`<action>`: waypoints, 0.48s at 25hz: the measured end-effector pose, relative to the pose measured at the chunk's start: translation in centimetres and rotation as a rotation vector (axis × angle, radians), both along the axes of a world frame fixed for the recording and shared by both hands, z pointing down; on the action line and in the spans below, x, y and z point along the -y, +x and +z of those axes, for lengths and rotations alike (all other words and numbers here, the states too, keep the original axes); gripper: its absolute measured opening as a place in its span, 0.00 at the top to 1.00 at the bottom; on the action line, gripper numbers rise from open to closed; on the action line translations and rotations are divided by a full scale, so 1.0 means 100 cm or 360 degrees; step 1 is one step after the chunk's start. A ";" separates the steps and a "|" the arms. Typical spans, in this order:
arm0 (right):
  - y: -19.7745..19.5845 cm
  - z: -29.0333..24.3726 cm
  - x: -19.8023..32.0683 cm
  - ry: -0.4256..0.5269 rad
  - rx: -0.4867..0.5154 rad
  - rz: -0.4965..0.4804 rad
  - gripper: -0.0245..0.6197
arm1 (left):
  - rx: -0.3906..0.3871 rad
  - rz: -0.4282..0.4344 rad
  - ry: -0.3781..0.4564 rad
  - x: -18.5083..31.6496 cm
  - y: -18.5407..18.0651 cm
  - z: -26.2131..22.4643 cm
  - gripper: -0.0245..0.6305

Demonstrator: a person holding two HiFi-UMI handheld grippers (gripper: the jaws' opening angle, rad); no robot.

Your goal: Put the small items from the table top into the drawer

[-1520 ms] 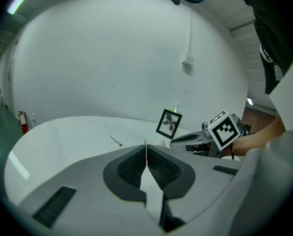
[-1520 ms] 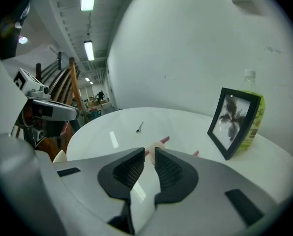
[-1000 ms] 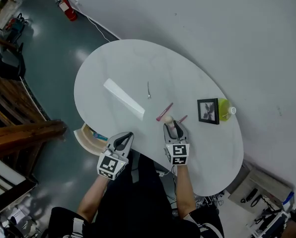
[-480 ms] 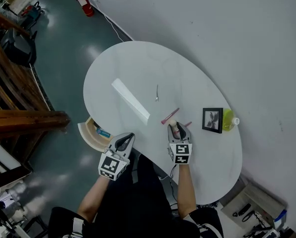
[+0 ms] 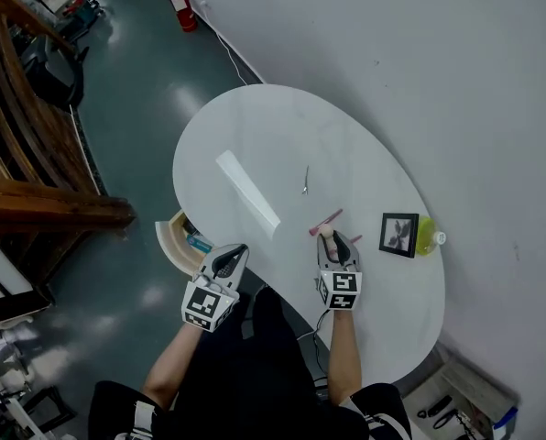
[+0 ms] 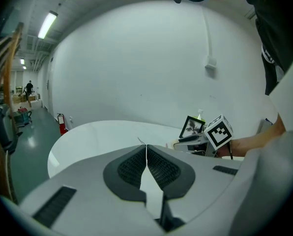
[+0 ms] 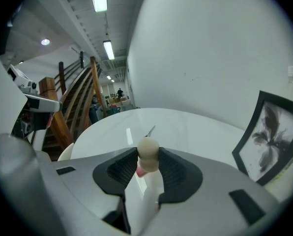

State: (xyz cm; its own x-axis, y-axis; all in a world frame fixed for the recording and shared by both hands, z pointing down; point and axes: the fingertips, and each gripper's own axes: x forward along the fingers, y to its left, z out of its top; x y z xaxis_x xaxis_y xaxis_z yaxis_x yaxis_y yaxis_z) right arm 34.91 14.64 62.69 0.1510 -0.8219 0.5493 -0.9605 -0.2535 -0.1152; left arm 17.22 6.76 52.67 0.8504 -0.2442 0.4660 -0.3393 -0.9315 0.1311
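Observation:
My right gripper (image 5: 332,239) is near the table's front edge. Its jaws have just been closing and now pinch a small beige rounded sponge (image 7: 148,154) with a pink part under it. This sponge (image 5: 327,233) shows at the jaw tips in the head view. My left gripper (image 5: 234,251) hangs shut and empty at the table's near left edge, and its pads (image 6: 136,166) meet. Beside and below it is the open drawer (image 5: 174,243) with a blue item inside. A pink stick (image 5: 326,222), a metal clip (image 5: 305,180) and a white strip (image 5: 247,191) lie on the white table (image 5: 273,126).
A black picture frame (image 5: 399,235) stands at the table's right, with a yellow-green bottle (image 5: 427,236) behind it. A tiny pink piece (image 5: 355,239) lies just right of the right gripper. Wooden stairs (image 5: 26,154) and green floor are on the left.
The right jaws have drawn in onto the beige sponge. Both grippers have risen a little. The whole table sits further right and lower in the head view.

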 end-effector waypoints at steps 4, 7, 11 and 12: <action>-0.024 -0.032 0.015 0.0080 -0.0028 -0.0080 0.73 | -0.0039 -0.0057 0.0033 0.008 -0.017 -0.017 0.93; -0.050 -0.053 0.030 0.0141 -0.0048 -0.0161 0.73 | -0.0058 -0.0091 0.0051 0.012 -0.035 -0.023 0.93; -0.091 -0.078 0.051 0.0207 -0.0056 -0.0263 0.73 | -0.0092 -0.0147 0.0075 0.022 -0.066 -0.033 0.93; -0.101 -0.083 0.055 0.0222 -0.0053 -0.0286 0.73 | -0.0100 -0.0172 0.0083 0.025 -0.074 -0.037 0.93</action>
State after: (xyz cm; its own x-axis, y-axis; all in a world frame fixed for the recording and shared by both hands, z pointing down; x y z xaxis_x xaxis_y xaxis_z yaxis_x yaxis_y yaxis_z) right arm 24.83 9.12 54.40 0.0113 -0.9050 0.4253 -0.9926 -0.0616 -0.1046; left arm 9.85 4.25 48.96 0.8450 -0.3584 0.3969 -0.4305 -0.8962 0.1073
